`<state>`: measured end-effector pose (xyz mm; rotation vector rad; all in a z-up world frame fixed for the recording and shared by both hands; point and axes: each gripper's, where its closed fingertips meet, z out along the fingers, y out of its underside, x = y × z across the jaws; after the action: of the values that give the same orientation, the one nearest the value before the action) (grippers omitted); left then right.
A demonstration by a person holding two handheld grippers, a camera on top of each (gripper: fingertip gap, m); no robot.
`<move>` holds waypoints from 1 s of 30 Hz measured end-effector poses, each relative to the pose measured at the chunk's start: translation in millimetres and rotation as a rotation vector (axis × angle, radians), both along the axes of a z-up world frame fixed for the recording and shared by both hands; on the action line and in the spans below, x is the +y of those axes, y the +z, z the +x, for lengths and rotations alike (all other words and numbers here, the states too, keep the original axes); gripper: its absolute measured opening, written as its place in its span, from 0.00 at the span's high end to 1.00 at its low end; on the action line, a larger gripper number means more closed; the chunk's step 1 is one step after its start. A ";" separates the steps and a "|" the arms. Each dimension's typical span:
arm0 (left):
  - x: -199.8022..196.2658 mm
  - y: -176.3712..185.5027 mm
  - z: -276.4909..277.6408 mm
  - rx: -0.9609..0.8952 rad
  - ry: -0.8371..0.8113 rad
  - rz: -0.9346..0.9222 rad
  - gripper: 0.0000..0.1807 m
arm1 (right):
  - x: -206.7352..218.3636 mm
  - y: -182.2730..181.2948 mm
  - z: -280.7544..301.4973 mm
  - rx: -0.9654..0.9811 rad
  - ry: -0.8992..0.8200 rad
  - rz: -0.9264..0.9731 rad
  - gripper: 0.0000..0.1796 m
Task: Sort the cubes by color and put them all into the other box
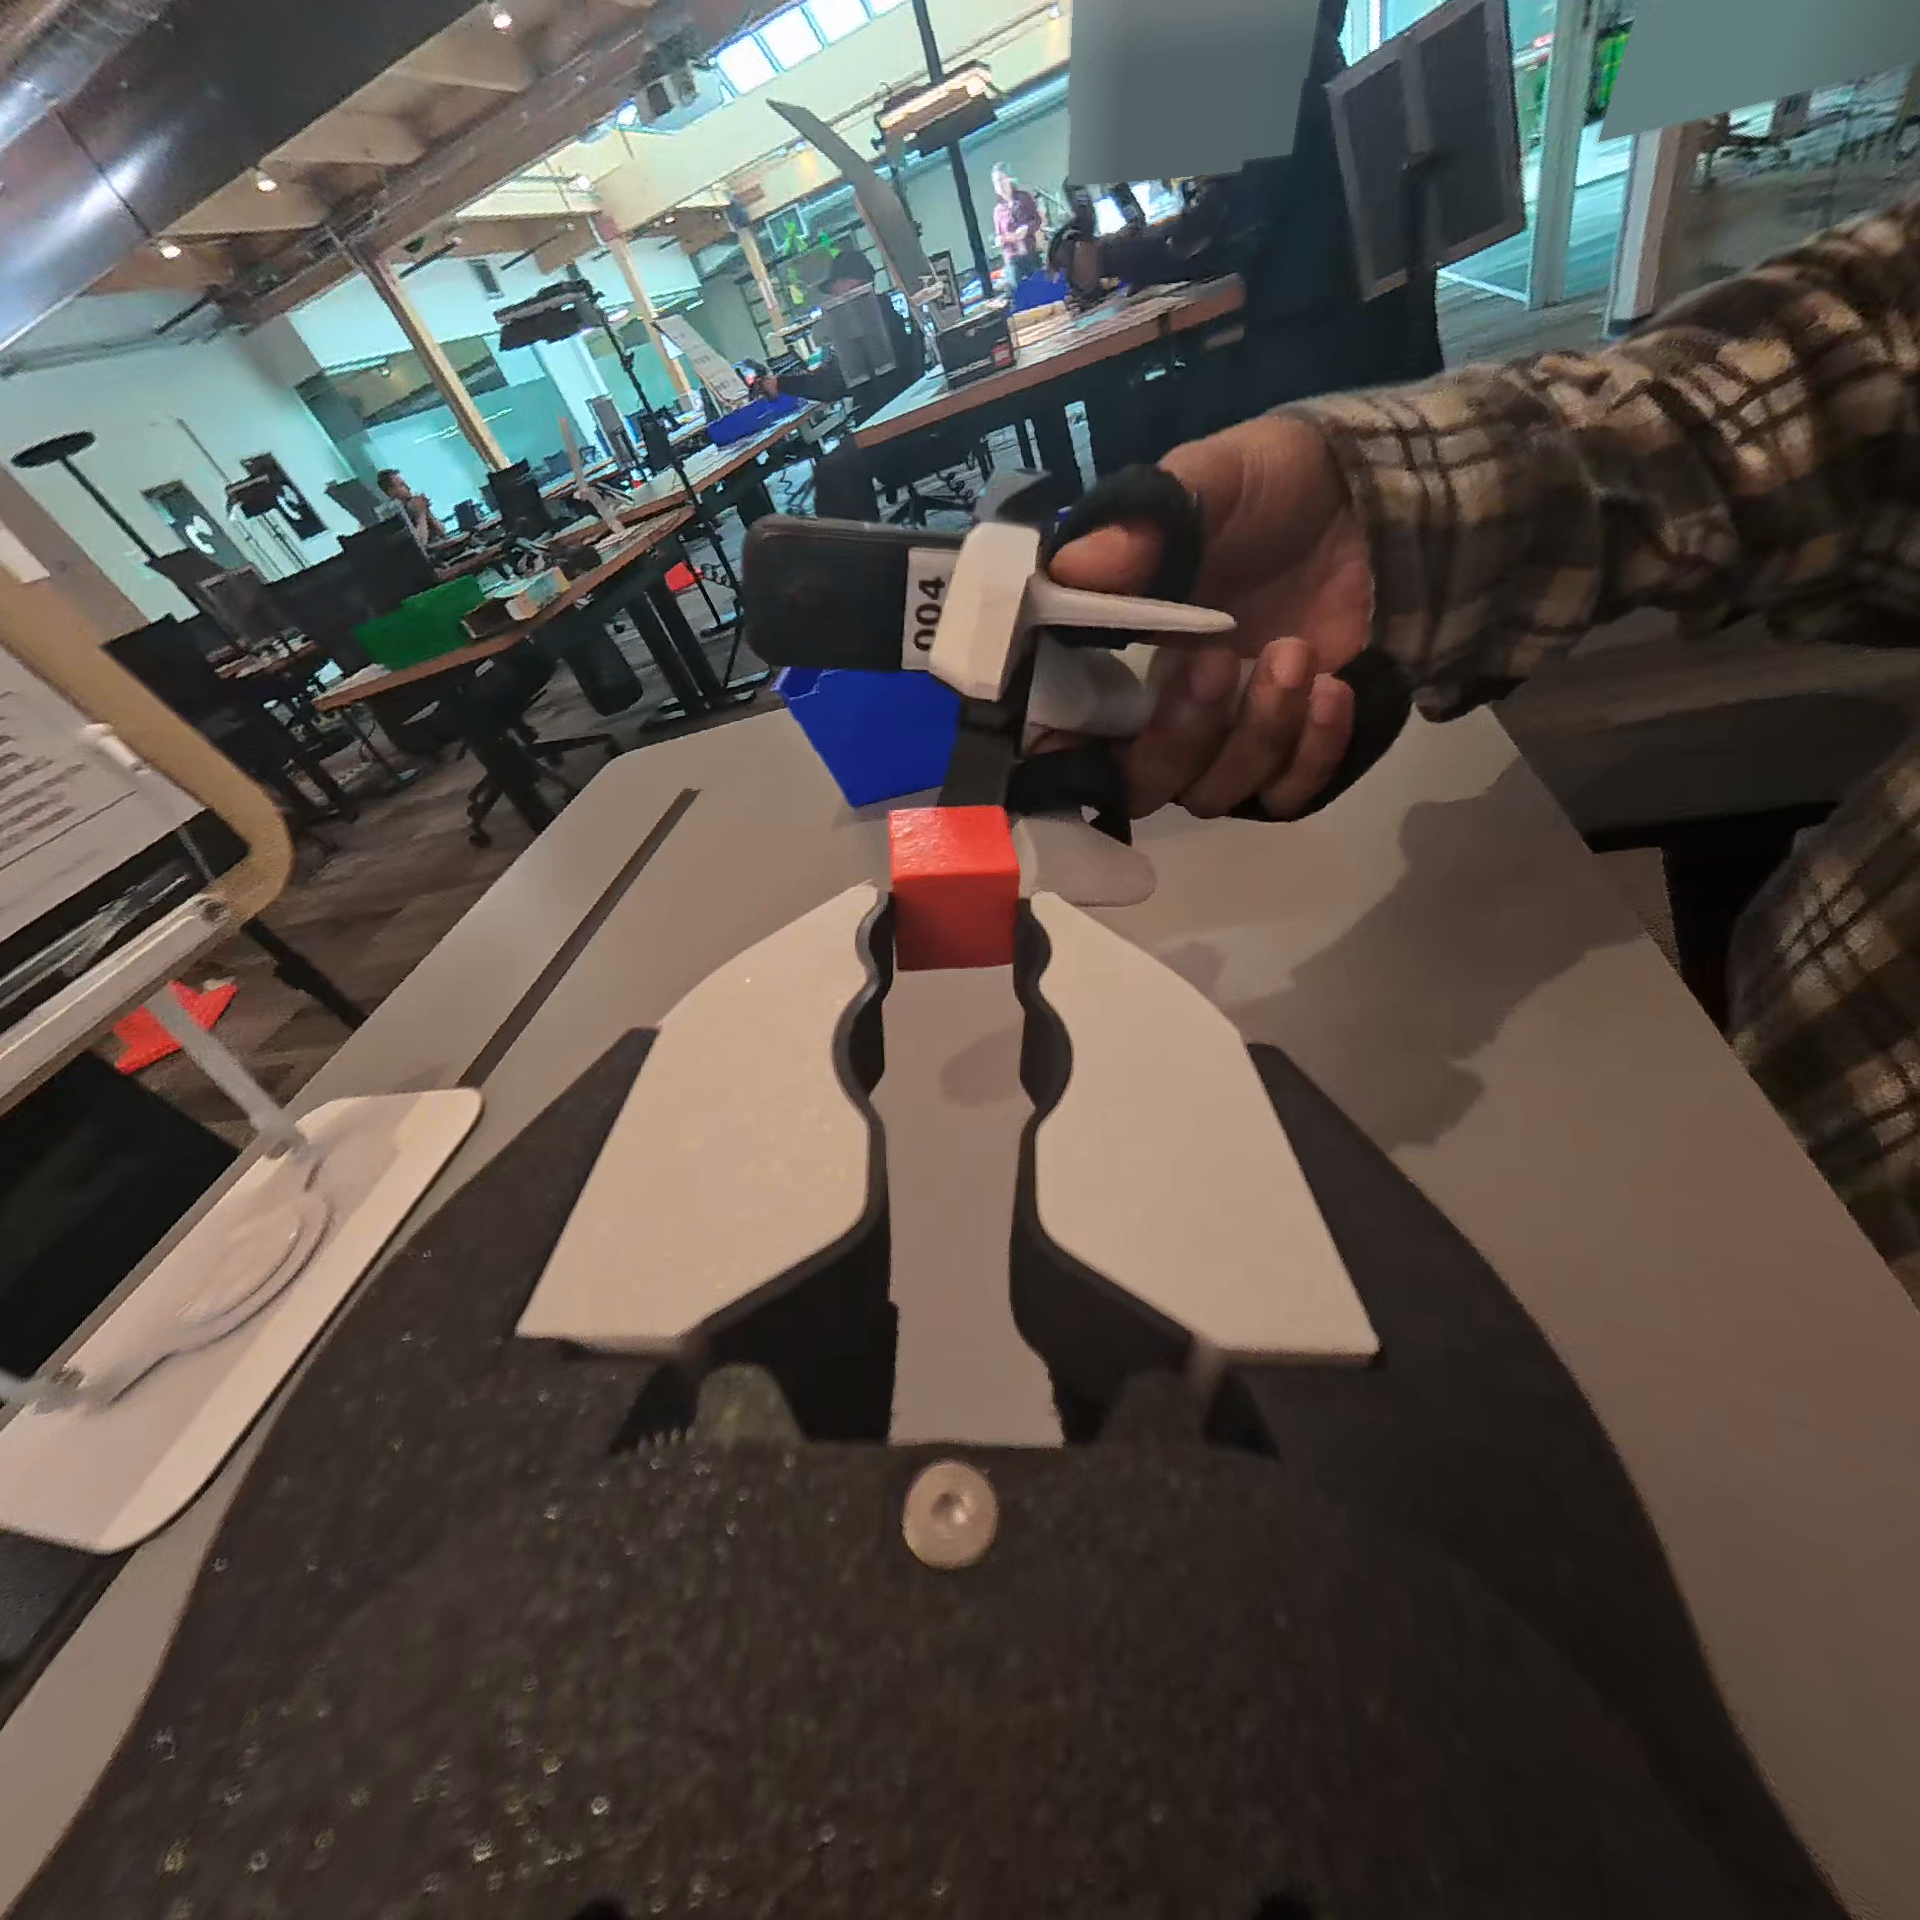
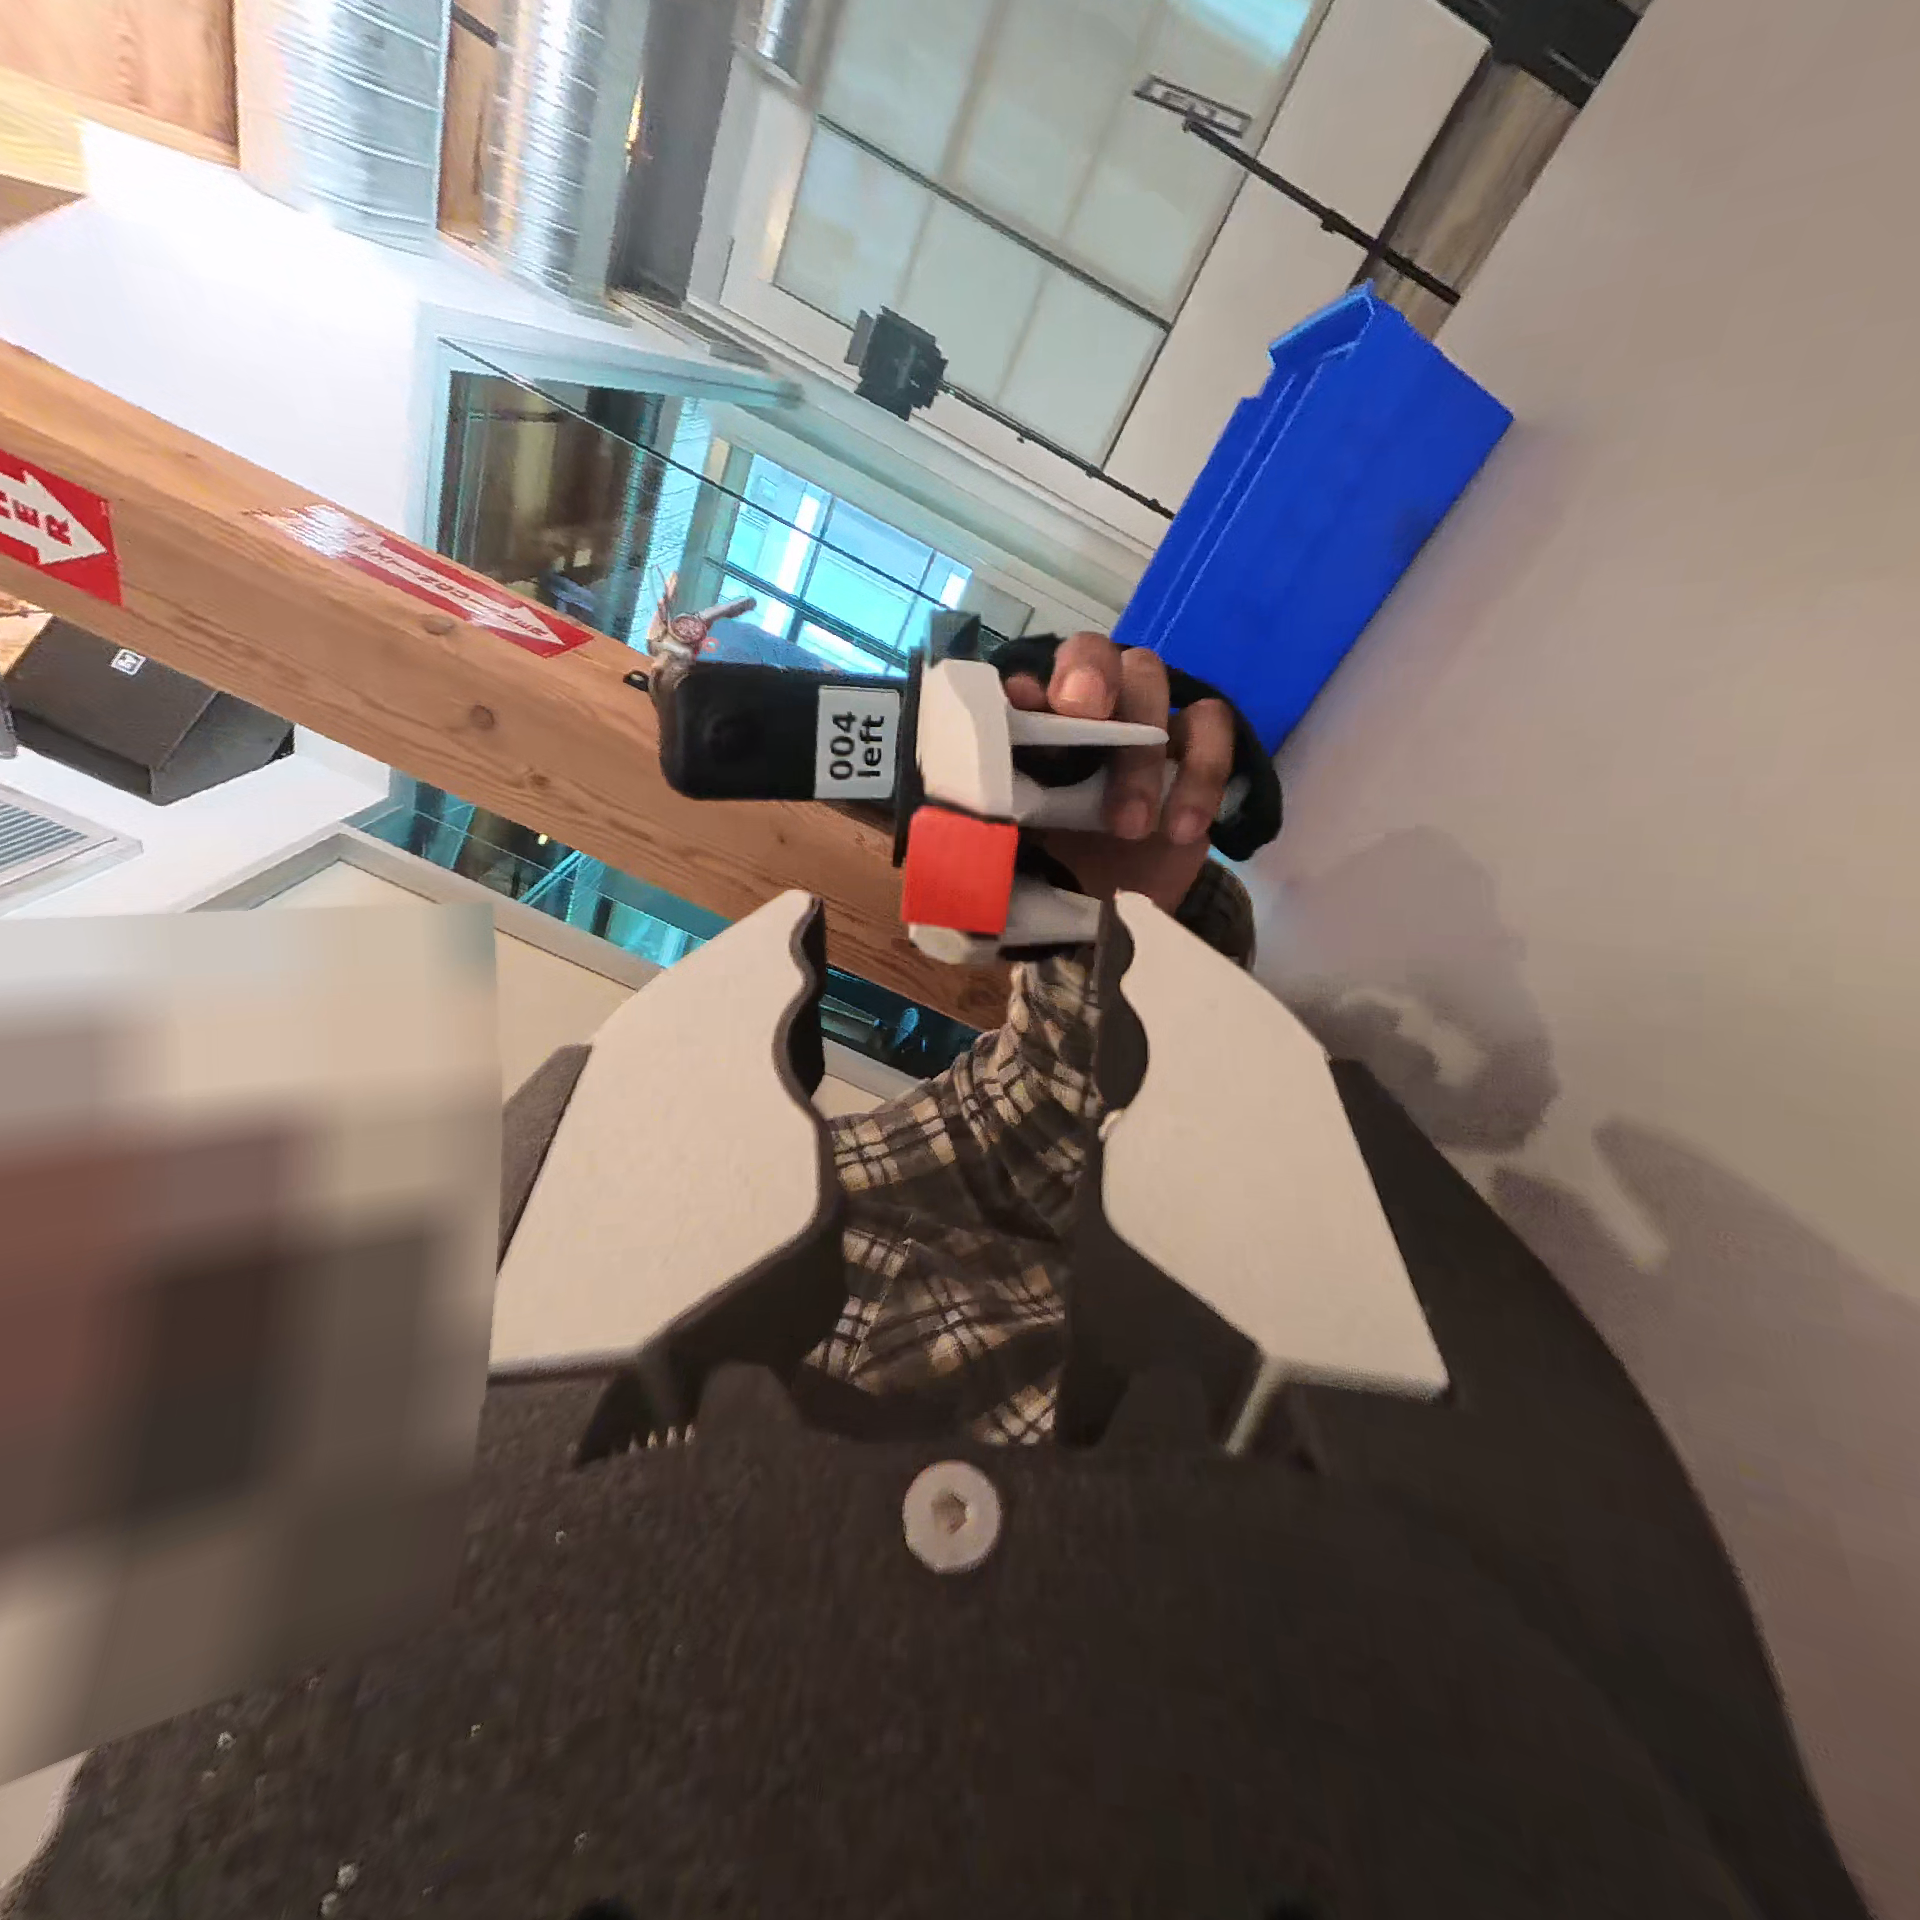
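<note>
My left gripper (image 1: 953, 914) is shut on a red cube (image 1: 951, 899) and holds it at its fingertips above the grey table (image 1: 1351, 1039). A blue box (image 1: 873, 738) stands beyond the cube at the table's far edge; its inside is hidden. My right gripper (image 1: 1049, 831), held by a hand, is just behind the cube and faces it. In the right wrist view, which is rolled sideways, my right gripper (image 2: 966, 909) is open and empty. It looks at the left gripper (image 2: 961, 868) with the red cube (image 2: 956, 873), and the blue box (image 2: 1309, 540) is behind. No other cubes show.
A white stand base (image 1: 260, 1299) and a framed screen (image 1: 125, 831) sit at the table's left edge. A dark slot (image 1: 582, 935) runs along the tabletop. The person's plaid sleeve (image 1: 1610, 499) crosses the right side. Other work tables stand behind.
</note>
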<state>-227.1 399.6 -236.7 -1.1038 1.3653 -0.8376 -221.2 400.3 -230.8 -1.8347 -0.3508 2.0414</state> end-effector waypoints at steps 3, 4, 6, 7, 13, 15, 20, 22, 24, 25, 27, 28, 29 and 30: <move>-6.1 -3.8 11.4 -0.007 -0.031 0.018 0.88 | -5.5 -9.6 -0.9 -0.063 0.011 -0.013 0.73; -7.5 -4.6 12.4 -0.001 -0.033 0.025 0.88 | -7.4 -11.3 -2.6 -0.063 0.022 -0.022 0.73; -10.0 -5.9 12.3 -0.007 -0.038 0.030 0.88 | -9.0 -11.4 -6.3 -0.034 0.032 -0.049 0.76; -11.1 -8.0 12.2 -0.005 -0.042 0.024 0.88 | -9.5 -12.0 -8.2 -0.025 0.034 -0.055 0.80; -12.8 -20.8 14.7 0.014 -0.043 -0.017 0.88 | -17.8 -20.9 -9.3 -0.098 0.068 -0.050 0.88; -15.0 -25.2 17.9 0.023 -0.058 -0.048 0.85 | -18.0 -19.7 2.7 -0.161 0.048 -0.012 0.88; -21.1 -35.0 22.4 0.036 -0.068 -0.084 0.73 | -2.4 6.2 103.7 -0.443 -0.147 0.118 0.88; -19.8 -38.6 23.7 0.047 -0.061 -0.100 0.71 | 8.9 15.2 177.3 -0.677 -0.277 0.170 0.88; -19.6 -42.3 25.3 0.059 -0.065 -0.117 0.71 | 13.4 16.9 261.4 -0.932 -0.412 0.151 0.88; -18.5 -44.0 25.9 0.065 -0.057 -0.116 0.71 | 11.2 12.9 303.1 -1.057 -0.470 0.112 0.88; -16.6 -48.6 26.8 0.090 -0.041 -0.097 0.73 | -2.8 -4.1 369.9 -1.237 -0.534 -0.015 0.88; -17.5 -51.0 27.2 0.105 -0.043 -0.086 0.75 | -10.3 -15.7 392.4 -1.277 -0.554 -0.080 0.88; -18.7 -52.3 27.8 0.111 -0.047 -0.076 0.78 | -17.4 -29.6 408.4 -1.295 -0.565 -0.141 0.88; -19.4 -52.9 28.3 0.113 -0.047 -0.065 0.78 | -24.9 -45.3 417.2 -1.298 -0.551 -0.200 0.88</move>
<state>-198.8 380.2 -289.6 -1.1887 1.4711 -0.8702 196.0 375.4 -276.1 -2.7348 0.0730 0.3519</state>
